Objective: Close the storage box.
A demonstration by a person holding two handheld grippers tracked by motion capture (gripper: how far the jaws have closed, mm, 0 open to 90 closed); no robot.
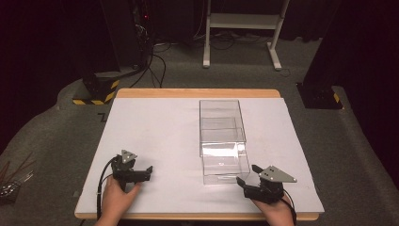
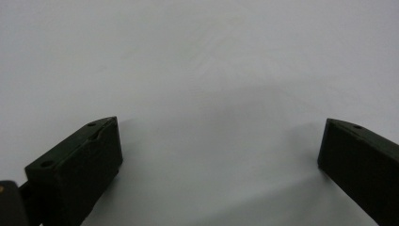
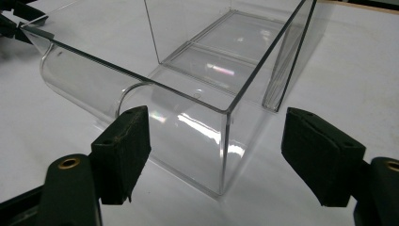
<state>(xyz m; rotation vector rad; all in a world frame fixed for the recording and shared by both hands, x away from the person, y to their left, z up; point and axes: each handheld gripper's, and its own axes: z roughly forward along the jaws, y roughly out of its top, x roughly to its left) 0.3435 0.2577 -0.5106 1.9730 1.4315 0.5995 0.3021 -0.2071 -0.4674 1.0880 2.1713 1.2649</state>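
1. High view: a clear plastic box with a pulled-out drawer lies on the white table, right of centre, its long axis running away from the person. The drawer projects from the near end of the box.
2. High view: the left gripper rests on the near left part of the table, held by the left hand, well apart from the box. Its jaws point right and hold nothing.
3. High view: the right gripper sits near the table's front edge, just beside the drawer's near right corner, jaws pointing left toward it.
4. Left gripper view: both jaws stand wide apart over bare white table surface, with nothing between them.
5. Right gripper view: the jaws stand wide open, gripping nothing. The drawer's near corner lies ahead, between the two jaws. Whether the left jaw touches the drawer's front wall cannot be told. The box lies behind it.
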